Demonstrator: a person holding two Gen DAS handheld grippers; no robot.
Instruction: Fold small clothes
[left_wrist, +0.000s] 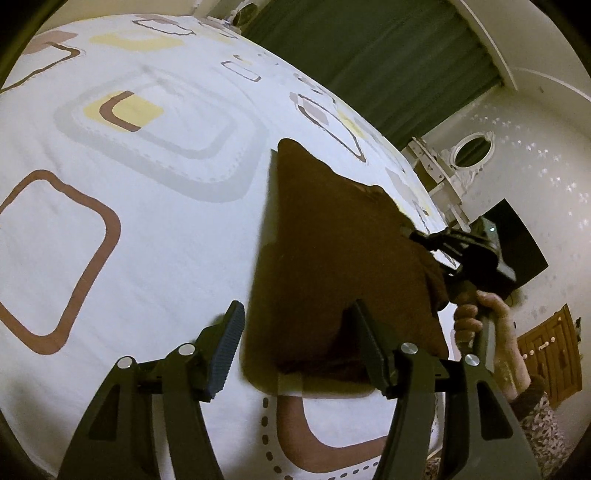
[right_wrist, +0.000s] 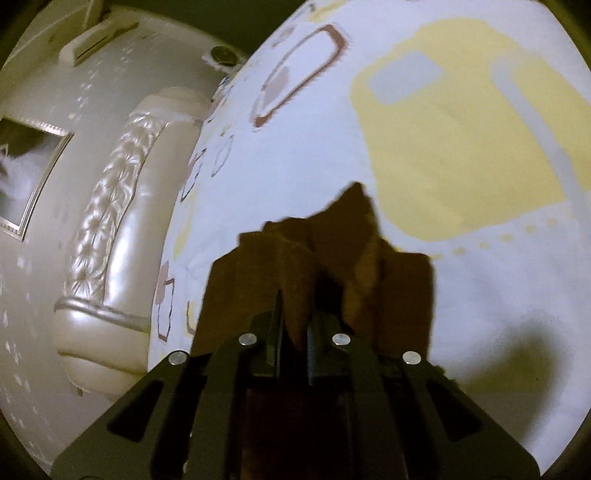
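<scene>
White bedsheet (left_wrist: 147, 229) with brown, yellow, grey rounded-square print covers bed. Dark green curtain (left_wrist: 376, 62) behind far edge. Cream walls (left_wrist: 546, 155) with faint pale motif. Oval white-framed mirror (left_wrist: 474, 149). Wooden cabinet (left_wrist: 550, 354) low right. Padded cream headboard (right_wrist: 110, 236), tufted. Framed picture (right_wrist: 33, 173) on wall. Dim, warm light.

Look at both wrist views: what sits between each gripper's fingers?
Left wrist view: the left gripper is open, with the brown cloth lying between its fingers, unpinched. Right wrist view: the right gripper is shut on a cloth fold.
</scene>
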